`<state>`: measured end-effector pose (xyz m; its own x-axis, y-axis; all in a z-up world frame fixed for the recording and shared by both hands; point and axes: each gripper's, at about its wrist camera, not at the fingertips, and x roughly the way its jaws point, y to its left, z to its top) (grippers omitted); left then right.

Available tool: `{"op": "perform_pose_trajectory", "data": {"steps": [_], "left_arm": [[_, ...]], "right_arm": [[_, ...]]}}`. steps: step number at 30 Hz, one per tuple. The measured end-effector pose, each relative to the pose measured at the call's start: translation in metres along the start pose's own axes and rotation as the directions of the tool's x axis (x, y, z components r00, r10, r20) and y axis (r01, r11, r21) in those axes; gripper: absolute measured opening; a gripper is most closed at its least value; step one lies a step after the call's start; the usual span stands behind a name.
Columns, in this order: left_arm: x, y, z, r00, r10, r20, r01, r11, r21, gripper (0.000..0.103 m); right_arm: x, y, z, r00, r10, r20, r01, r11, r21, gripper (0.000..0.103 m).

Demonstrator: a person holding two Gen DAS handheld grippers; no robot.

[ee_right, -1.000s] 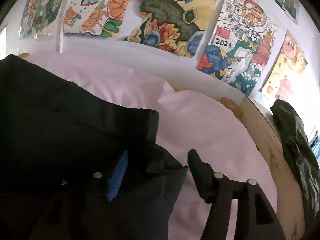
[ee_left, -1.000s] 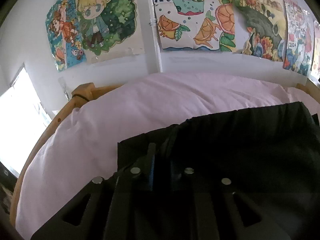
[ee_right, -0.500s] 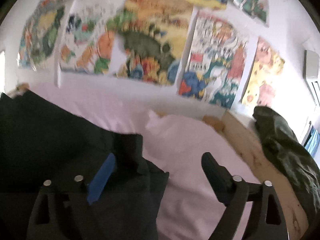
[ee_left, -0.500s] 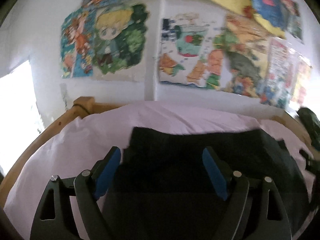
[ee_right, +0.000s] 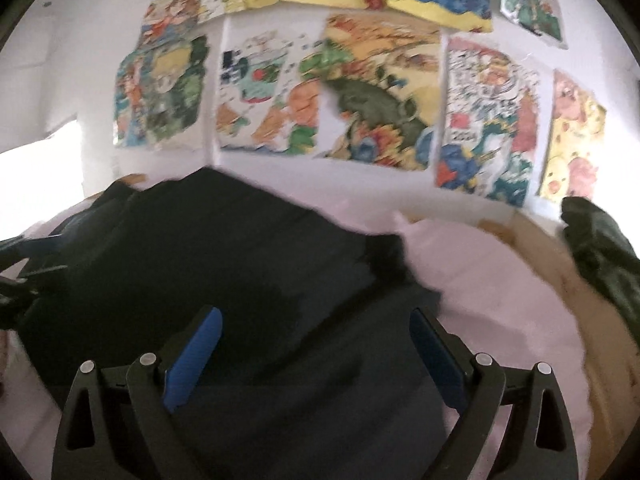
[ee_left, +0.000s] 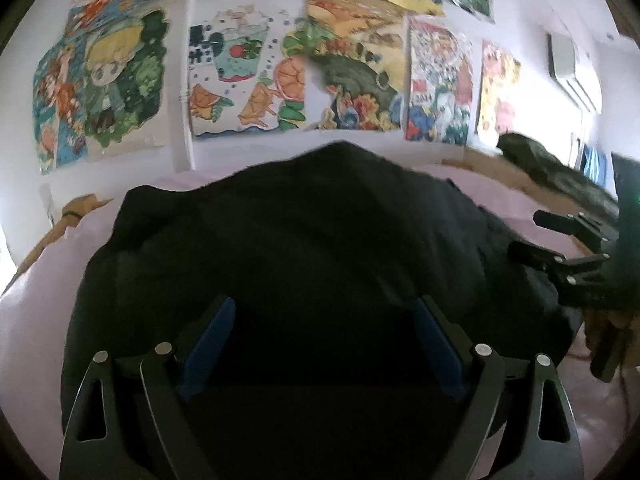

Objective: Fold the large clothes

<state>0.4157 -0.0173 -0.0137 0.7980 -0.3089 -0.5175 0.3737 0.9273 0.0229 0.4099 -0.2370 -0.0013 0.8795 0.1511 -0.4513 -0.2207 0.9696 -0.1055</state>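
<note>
Left gripper: one, released, its two blue-padded fingers spread wide, nothing between them, hovering over the cloth.
Right gripper: one, likewise released, fingers wide apart; also visible at the far right of the left view.
Black garment: one large dark piece, lying spread on the bed ahead of both grippers.
Pink sheet: one, under the garment.
Dark green bundle: one, on the wooden bed frame, far right.
Wall drawings: several, too blurred to count.
</note>
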Motion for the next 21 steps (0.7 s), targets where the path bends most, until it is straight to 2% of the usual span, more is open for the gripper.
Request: {"op": "perform_pose_trajectory", "data": {"steps": [2, 5, 10, 15, 21], "left_arm": [[0.005, -0.004, 0.000, 1.000, 0.007, 0.004, -0.007, 1.000, 0.019, 0.096], [0.013, -0.006, 0.002, 1.000, 0.024, 0.003, -0.024, 0.999, 0.037, 0.097], [0.026, 0.002, 0.009, 0.999, 0.053, -0.003, -0.053, 0.998, 0.023, 0.097], [0.037, 0.012, 0.025, 0.996, 0.091, -0.003, -0.091, 0.996, 0.021, 0.097], [0.061, 0.033, 0.038, 0.995, 0.094, -0.026, -0.095, 0.995, -0.042, 0.097]], "right_arm": [[0.005, 0.009, -0.004, 1.000, 0.007, -0.009, -0.007, 1.000, -0.025, 0.098], [0.014, 0.016, -0.002, 1.000, -0.010, -0.009, 0.010, 0.999, -0.042, 0.102], [0.036, 0.020, 0.015, 0.999, -0.038, -0.017, 0.036, 0.997, -0.073, 0.102], [0.063, 0.020, 0.038, 0.998, 0.012, -0.061, -0.018, 0.996, -0.091, 0.102], [0.096, 0.012, 0.049, 0.992, 0.044, -0.122, -0.051, 0.997, -0.055, 0.102]]}}
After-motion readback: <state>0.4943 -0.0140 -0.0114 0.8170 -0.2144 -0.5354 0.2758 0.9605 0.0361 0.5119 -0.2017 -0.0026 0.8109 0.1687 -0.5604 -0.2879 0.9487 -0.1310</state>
